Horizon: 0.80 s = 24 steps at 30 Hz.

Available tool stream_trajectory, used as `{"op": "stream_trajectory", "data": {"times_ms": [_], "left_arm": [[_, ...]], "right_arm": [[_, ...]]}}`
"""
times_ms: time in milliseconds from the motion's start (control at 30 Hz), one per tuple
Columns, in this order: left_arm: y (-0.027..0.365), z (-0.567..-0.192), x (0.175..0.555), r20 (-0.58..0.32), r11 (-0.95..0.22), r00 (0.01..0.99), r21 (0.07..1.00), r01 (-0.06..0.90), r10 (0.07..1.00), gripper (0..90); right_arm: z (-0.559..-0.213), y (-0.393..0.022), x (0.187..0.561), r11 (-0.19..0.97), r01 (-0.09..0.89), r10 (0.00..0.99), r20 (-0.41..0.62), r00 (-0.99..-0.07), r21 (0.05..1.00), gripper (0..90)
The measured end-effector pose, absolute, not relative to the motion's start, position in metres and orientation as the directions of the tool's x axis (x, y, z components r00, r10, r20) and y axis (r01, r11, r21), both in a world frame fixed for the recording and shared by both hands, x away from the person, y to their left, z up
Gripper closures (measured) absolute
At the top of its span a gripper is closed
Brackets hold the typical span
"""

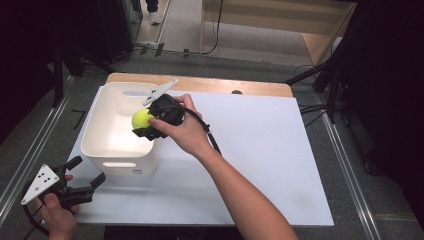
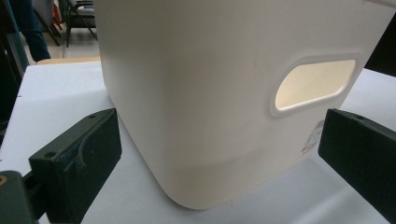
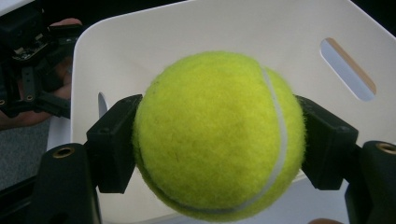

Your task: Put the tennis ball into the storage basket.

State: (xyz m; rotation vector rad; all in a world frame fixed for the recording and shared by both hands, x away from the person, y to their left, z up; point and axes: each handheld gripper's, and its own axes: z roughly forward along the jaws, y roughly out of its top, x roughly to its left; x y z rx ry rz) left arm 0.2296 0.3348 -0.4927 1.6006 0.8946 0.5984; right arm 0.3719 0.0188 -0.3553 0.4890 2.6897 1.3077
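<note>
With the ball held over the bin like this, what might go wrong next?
The right gripper pinches the tennis ball only at its sides, so the ball may slip. It hangs near the white bin's right wall and might bounce out when released. The open left gripper sits apart from the bin, so nothing steadies it.

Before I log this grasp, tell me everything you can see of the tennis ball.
The tennis ball is bright yellow-green and fuzzy like felt, with a pale curved seam. It looks whole and round. The right gripper clamps it between both black jaws, holding it over the white bin near its right wall. Nothing else touches it.
</note>
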Motion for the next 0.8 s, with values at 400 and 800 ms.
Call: {"op": "stream_trajectory", "data": {"times_ms": [400, 800], "left_arm": [[0.335, -0.493, 0.23, -0.088, -0.059, 0.58, 0.972, 0.229, 0.81, 0.0], [0.335, -0.493, 0.23, -0.089, -0.058, 0.58, 0.972, 0.229, 0.809, 0.0]], "right_arm": [[-0.36, 0.024, 0.372, 0.587, 0.234, 0.322, 0.042, -0.946, 0.775, 23.1], [-0.366, 0.029, 0.371, 0.602, 0.237, 0.309, 0.051, -0.95, 0.763, 23.1]]}}
